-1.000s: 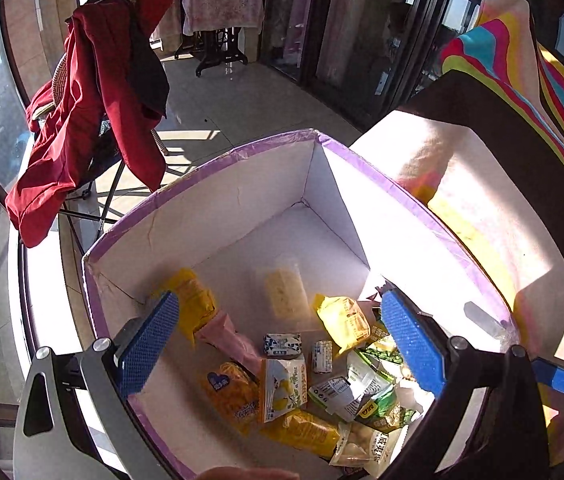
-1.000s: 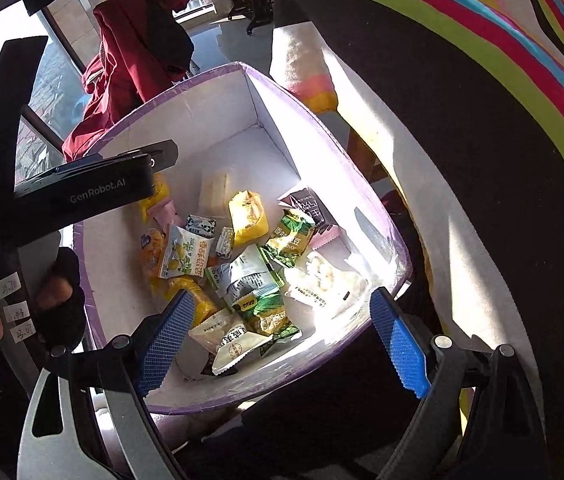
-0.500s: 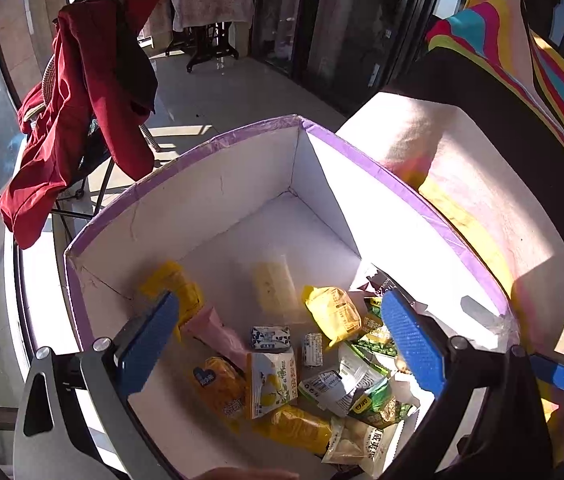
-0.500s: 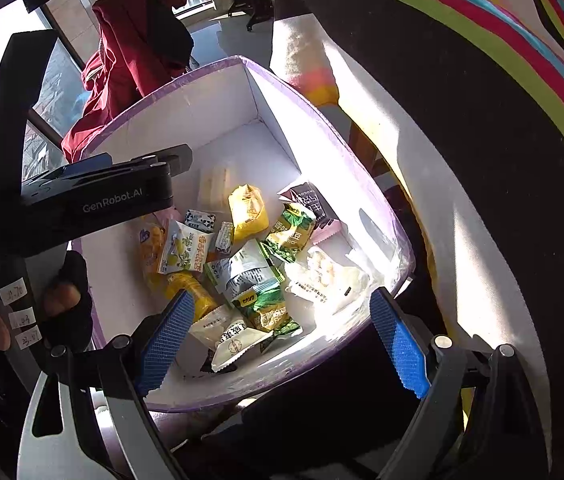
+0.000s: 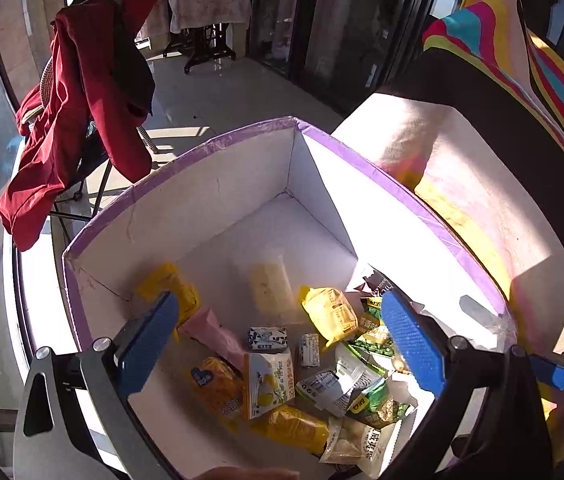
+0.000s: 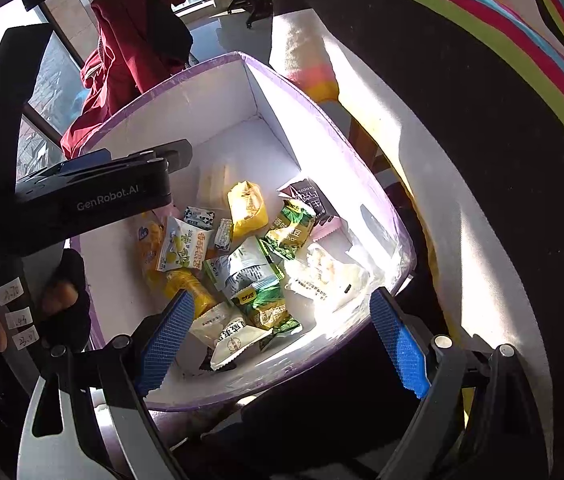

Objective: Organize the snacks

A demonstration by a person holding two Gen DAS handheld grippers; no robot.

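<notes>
A white box with a purple rim (image 5: 218, 140) (image 6: 186, 80) holds several snack packets, piled at its near end. Among them are a yellow packet (image 5: 328, 312) (image 6: 247, 210), a pink packet (image 5: 214, 334), a lemon-print packet (image 5: 268, 380) (image 6: 181, 246) and green packets (image 6: 288, 230). My left gripper (image 5: 282, 338) is open and empty, hovering over the box. It also shows at the left of the right wrist view (image 6: 102, 196). My right gripper (image 6: 278, 340) is open and empty above the box's near edge.
A striped, brightly coloured cloth (image 5: 522, 112) (image 6: 462, 60) covers the surface right of the box. A chair draped with red clothes (image 5: 78, 112) (image 6: 130, 44) stands behind the box on the left, by windows. A small table (image 5: 206, 8) stands far back.
The left gripper has drawn back and up a little, so the box looks lower and smaller. The right gripper has hardly moved. Both stay open and empty.
</notes>
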